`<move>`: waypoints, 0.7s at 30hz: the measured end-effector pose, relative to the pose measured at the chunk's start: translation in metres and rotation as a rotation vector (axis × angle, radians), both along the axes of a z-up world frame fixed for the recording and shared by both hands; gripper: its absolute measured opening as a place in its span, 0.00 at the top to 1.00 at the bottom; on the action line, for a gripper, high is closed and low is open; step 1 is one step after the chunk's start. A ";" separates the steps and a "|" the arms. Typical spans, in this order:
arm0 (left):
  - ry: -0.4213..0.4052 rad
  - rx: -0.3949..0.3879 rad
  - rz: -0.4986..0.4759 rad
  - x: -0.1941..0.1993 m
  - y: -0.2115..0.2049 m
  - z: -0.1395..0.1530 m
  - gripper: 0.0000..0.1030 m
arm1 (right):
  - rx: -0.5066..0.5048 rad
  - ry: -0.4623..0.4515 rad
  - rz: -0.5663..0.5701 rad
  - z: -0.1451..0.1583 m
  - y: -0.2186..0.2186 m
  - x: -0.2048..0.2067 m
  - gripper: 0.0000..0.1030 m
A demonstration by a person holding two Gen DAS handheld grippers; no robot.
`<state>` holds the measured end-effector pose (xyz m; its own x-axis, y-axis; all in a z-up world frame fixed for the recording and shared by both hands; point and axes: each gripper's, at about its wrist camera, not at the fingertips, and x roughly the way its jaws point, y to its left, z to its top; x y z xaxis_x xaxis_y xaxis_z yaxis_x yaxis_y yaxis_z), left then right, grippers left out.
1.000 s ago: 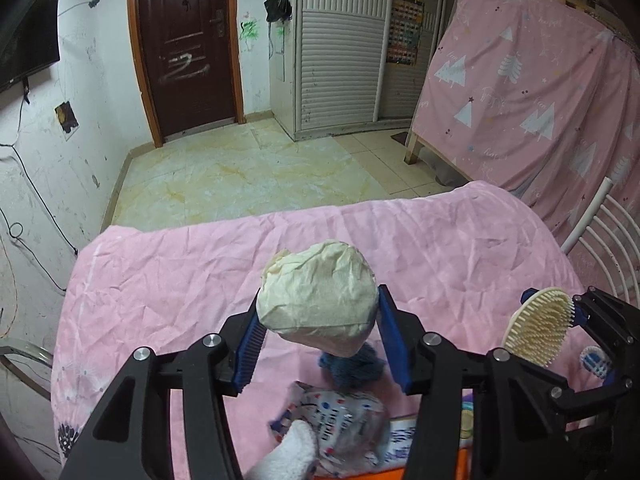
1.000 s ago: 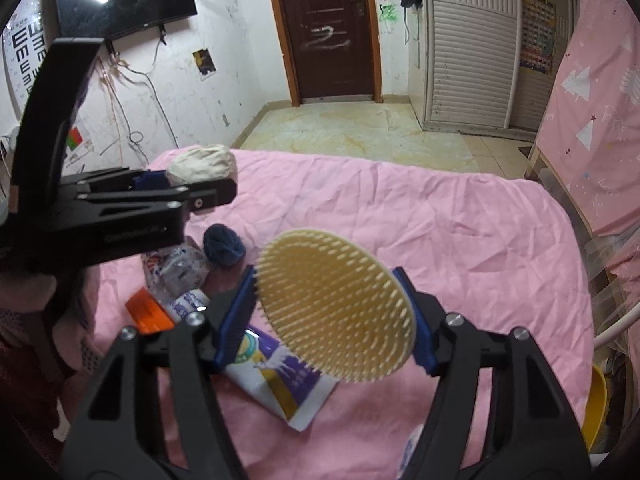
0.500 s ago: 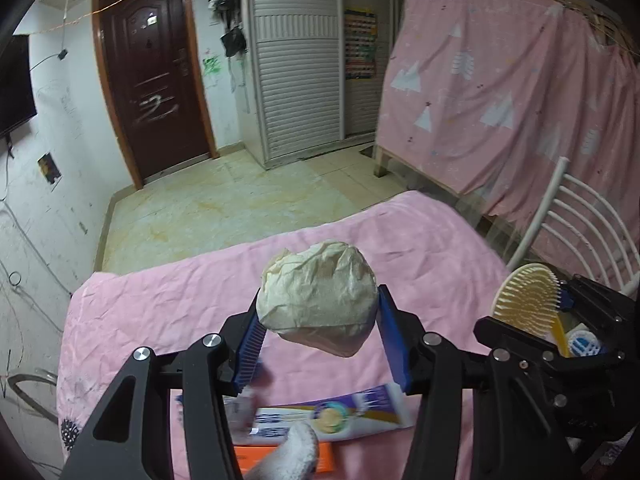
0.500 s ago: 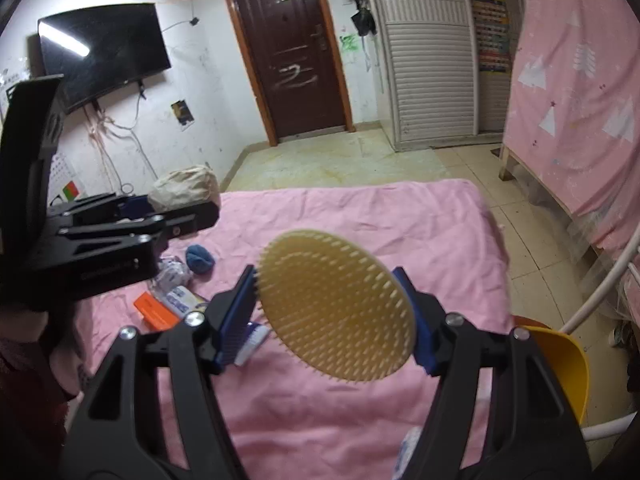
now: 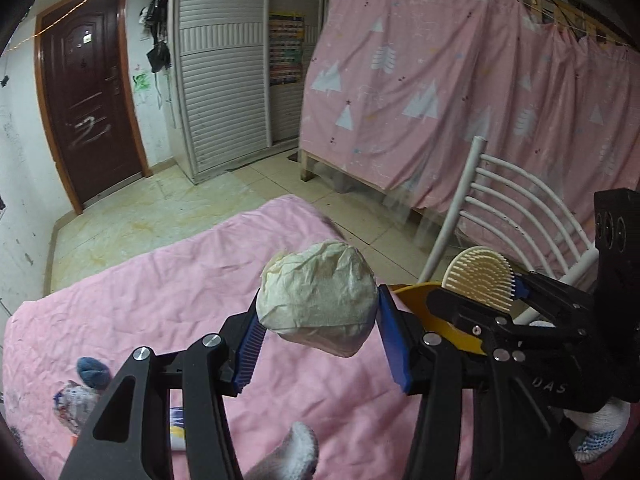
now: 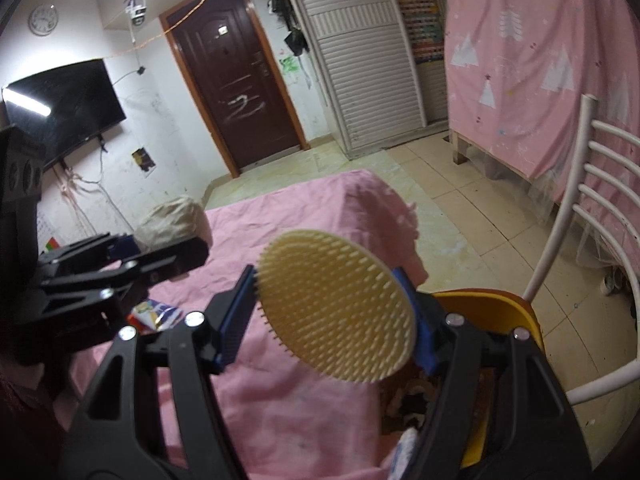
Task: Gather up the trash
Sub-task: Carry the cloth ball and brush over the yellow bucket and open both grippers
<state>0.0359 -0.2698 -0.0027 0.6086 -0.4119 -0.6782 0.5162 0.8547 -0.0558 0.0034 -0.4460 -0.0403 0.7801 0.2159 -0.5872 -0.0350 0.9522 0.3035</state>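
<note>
My left gripper (image 5: pixel 320 344) is shut on a crumpled cream paper ball (image 5: pixel 316 308), held above the pink-covered table (image 5: pixel 160 292). My right gripper (image 6: pixel 332 320) is shut on a round yellow bristle brush (image 6: pixel 336 312), held over the table's right edge above a yellow bin (image 6: pixel 496 300). The bin's rim (image 5: pixel 412 292) shows just behind the paper ball. The right gripper with the brush (image 5: pixel 480 276) shows at the right of the left wrist view. The left gripper with the ball (image 6: pixel 172 220) shows at the left of the right wrist view.
A blue ball of yarn (image 5: pixel 92 368), a crumpled wrapper (image 5: pixel 76 400) and a printed packet (image 6: pixel 156 312) lie on the table at the left. A white chair (image 5: pixel 500 208) stands by the bin. A pink curtain (image 5: pixel 480 100) hangs behind it.
Both grippers have swung to the right with their loads, from over the table's middle to its right edge. The yellow bin and chair have come into view.
</note>
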 end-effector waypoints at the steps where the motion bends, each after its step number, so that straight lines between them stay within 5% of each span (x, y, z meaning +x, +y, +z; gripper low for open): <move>1: 0.006 -0.005 -0.010 -0.001 -0.007 -0.002 0.58 | 0.004 0.001 -0.009 -0.001 -0.003 -0.001 0.37; 13: 0.006 -0.020 -0.088 -0.008 -0.070 -0.009 0.58 | 0.058 0.044 -0.117 -0.029 -0.071 -0.019 0.36; 16: 0.010 -0.025 -0.108 -0.009 -0.081 -0.010 0.58 | 0.081 0.047 -0.140 -0.036 -0.084 -0.021 0.27; 21: 0.005 -0.010 -0.158 -0.014 -0.100 -0.013 0.58 | 0.114 0.041 -0.197 -0.041 -0.108 -0.026 0.27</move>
